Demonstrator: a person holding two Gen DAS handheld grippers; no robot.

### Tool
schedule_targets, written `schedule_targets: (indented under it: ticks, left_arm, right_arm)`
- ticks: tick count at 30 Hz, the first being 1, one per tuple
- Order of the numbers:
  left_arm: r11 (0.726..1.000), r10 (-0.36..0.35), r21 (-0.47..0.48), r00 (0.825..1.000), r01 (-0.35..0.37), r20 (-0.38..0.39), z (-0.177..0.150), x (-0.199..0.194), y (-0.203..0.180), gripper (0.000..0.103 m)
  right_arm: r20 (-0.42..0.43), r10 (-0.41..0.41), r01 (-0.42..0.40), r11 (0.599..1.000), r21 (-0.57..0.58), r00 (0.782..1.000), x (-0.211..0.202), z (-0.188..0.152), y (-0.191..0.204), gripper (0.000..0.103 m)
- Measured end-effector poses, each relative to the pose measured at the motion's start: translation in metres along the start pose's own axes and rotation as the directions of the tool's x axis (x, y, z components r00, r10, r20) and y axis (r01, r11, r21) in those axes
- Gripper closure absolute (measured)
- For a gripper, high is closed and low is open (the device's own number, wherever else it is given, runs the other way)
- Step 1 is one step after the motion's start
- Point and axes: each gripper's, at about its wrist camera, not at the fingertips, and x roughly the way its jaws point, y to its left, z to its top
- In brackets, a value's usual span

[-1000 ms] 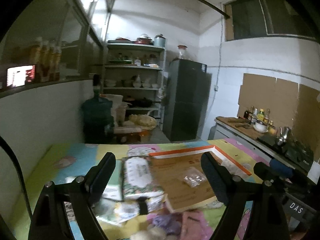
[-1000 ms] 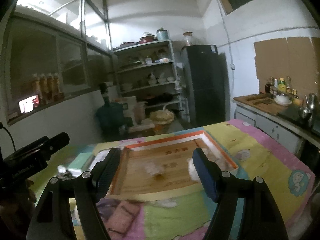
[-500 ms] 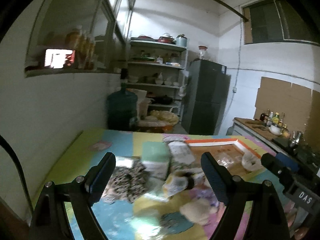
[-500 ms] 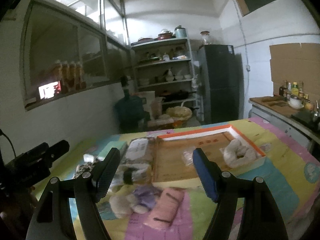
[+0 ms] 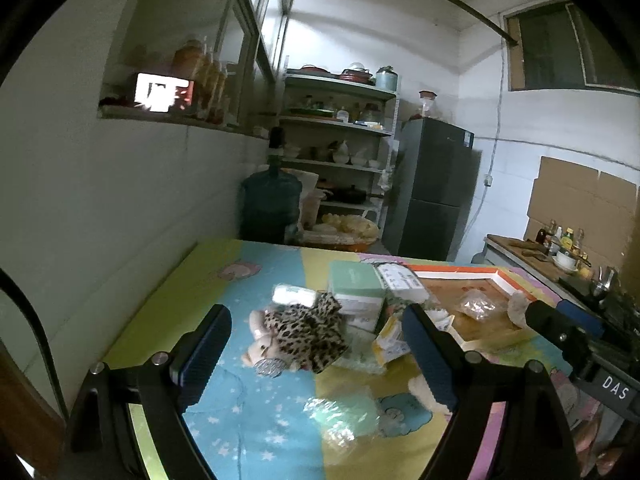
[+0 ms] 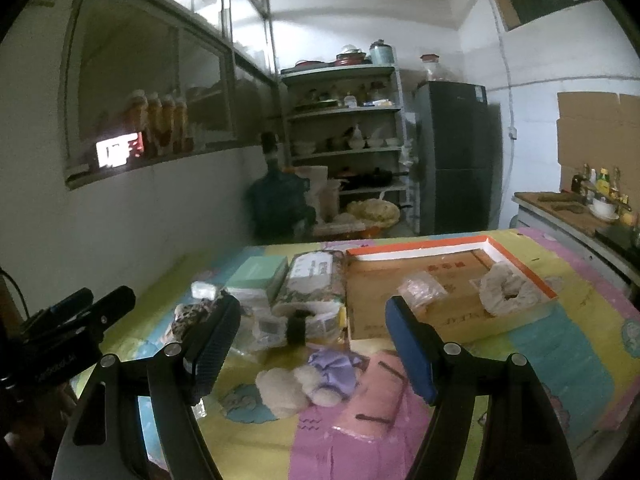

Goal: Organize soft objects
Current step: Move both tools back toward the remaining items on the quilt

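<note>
A plush toy in leopard-print cloth (image 5: 298, 340) lies on the colourful mat, straight ahead of my left gripper (image 5: 316, 356), which is open and holds nothing. My right gripper (image 6: 312, 344) is open too, hanging over a cream plush with a purple cloth (image 6: 308, 380) and a pink pouch (image 6: 378, 396). Farther back sits an orange-rimmed box (image 6: 496, 246) with a white fluffy thing (image 6: 504, 288) and a clear bag (image 6: 420, 288) inside. A mint green pack (image 6: 256, 274) and a patterned tissue pack (image 6: 316, 280) lie left of the box.
The mat-covered table (image 5: 208, 276) runs along a white wall at the left. Beyond its far edge stand a water jug (image 5: 272, 208), shelves (image 5: 340, 148) and a fridge (image 5: 436, 196). A counter with bottles (image 6: 592, 196) is at the right. A clear wrapper (image 5: 340, 420) lies near the front.
Both views have swung left and sunk toward the table. The box has slid to the right in each view, and the leopard plush and cream plush have come in between the fingers. Both jaws stayed wide.
</note>
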Motion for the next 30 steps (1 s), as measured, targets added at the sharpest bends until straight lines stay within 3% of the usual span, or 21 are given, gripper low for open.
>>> schedule_targets:
  ticks: [20, 30]
  left_arm:
    - [0.998, 0.021, -0.051, 0.999, -0.023, -0.039, -0.023, 0.001, 0.037, 0.016]
    - [0.999, -0.042, -0.036, 0.995, 0.038, -0.094, -0.046, 0.018, 0.026, 0.016]
  right_arm:
    - [-0.033, 0.013, -0.014, 1.0, -0.01, 0.999, 0.0, -0.022, 0.003, 0.027]
    - [-0.08, 0.056, -0.059, 0.998, -0.029, 0.995, 0.012, -0.044, 0.01, 0.027]
